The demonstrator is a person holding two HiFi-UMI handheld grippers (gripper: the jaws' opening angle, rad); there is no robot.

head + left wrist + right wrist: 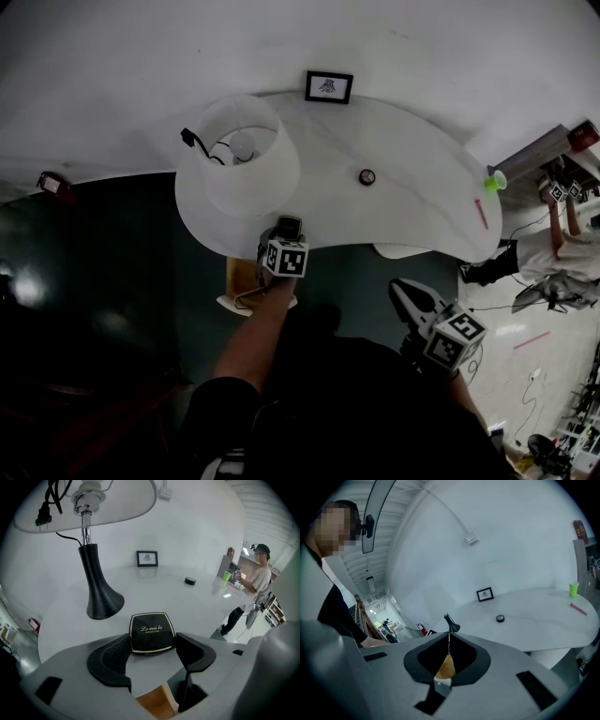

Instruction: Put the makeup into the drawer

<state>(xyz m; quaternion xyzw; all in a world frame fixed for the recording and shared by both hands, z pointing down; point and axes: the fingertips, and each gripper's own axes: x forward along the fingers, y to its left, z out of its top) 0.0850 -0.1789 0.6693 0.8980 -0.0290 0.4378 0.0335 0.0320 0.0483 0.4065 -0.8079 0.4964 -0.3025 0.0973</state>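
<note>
Compact [151, 632], black, is pinched between the jaws of the left gripper [152, 643], over the near edge of the table [201, 611], close to the lamp [101, 602] base. Below it shows an open wooden drawer [154, 704]. The right gripper [448, 644] has its jaws pressed together, empty.

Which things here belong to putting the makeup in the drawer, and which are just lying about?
Job: powder compact, gripped by the left gripper; open drawer.

Lying about: lamp, picture frame, green cup, red stick. The small round black thing may be makeup; cannot tell.
</note>
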